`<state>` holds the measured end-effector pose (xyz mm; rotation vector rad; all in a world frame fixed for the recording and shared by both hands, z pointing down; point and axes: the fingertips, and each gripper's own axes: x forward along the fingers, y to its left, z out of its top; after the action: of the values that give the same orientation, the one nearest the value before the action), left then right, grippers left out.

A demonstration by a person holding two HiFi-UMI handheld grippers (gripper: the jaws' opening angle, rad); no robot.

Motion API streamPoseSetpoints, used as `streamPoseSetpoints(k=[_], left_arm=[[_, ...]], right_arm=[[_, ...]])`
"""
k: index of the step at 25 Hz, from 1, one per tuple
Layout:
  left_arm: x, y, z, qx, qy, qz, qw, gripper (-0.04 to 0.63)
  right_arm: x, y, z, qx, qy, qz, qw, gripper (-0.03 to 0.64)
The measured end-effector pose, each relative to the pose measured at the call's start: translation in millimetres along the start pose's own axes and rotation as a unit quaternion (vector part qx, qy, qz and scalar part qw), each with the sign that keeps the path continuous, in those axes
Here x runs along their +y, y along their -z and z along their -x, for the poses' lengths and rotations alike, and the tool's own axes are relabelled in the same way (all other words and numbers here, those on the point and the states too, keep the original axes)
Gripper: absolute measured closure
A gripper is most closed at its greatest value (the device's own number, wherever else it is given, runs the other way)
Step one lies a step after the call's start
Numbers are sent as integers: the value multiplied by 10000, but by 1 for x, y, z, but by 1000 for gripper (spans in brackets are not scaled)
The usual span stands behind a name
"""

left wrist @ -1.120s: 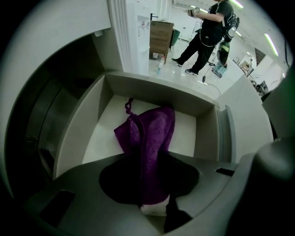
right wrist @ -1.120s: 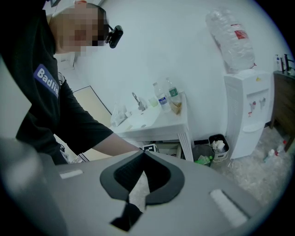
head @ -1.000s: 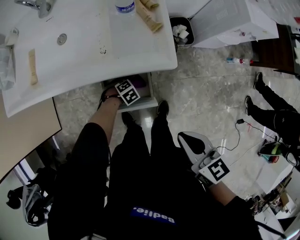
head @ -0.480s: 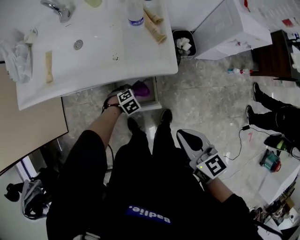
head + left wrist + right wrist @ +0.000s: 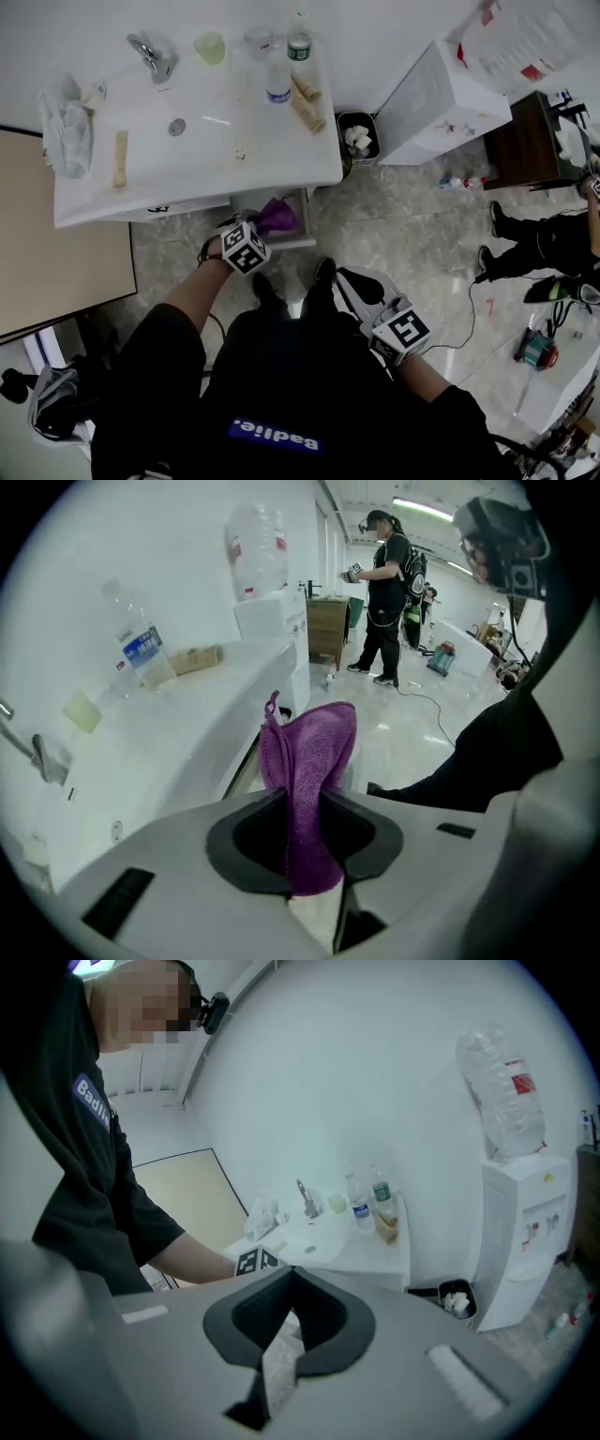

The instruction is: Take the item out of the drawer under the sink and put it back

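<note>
Lab hall with washbasin corner, white sink, tap, water dispenser, marble floor

Sink counter bears a water bottle, cup, brush.

L tongs pinch purple cloth (arm stretched fwd), R tongs shut, empty.

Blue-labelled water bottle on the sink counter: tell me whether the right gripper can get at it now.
Probably yes. The right gripper is empty, jaws together, and bare counter lies before the bottle. The left gripper, holding the purple cloth, sits lower, by the drawer.
</note>
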<state>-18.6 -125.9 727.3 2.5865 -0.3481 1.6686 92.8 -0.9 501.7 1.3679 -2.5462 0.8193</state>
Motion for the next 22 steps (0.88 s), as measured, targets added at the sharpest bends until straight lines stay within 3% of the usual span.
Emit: streamPoseSetpoints(k=[6, 11, 16, 22], left_arm=[[-14, -19, 54, -504, -179, 254, 9982, 499], [-34, -39, 105, -1074, -191, 678, 9917, 499], [-48, -62, 159, -1784, -203, 1265, 9756, 500], [-58, -84, 224, -2484, -268, 1527, 9562, 500]], right_arm=[[10, -15, -1, -79, -65, 126, 9999, 615], [18, -23, -2, -90, -79, 310, 9994, 615], [20, -35, -4, -153, -127, 413, 9990, 615], [35, -54, -11, -243, -354, 340, 9985, 615]])
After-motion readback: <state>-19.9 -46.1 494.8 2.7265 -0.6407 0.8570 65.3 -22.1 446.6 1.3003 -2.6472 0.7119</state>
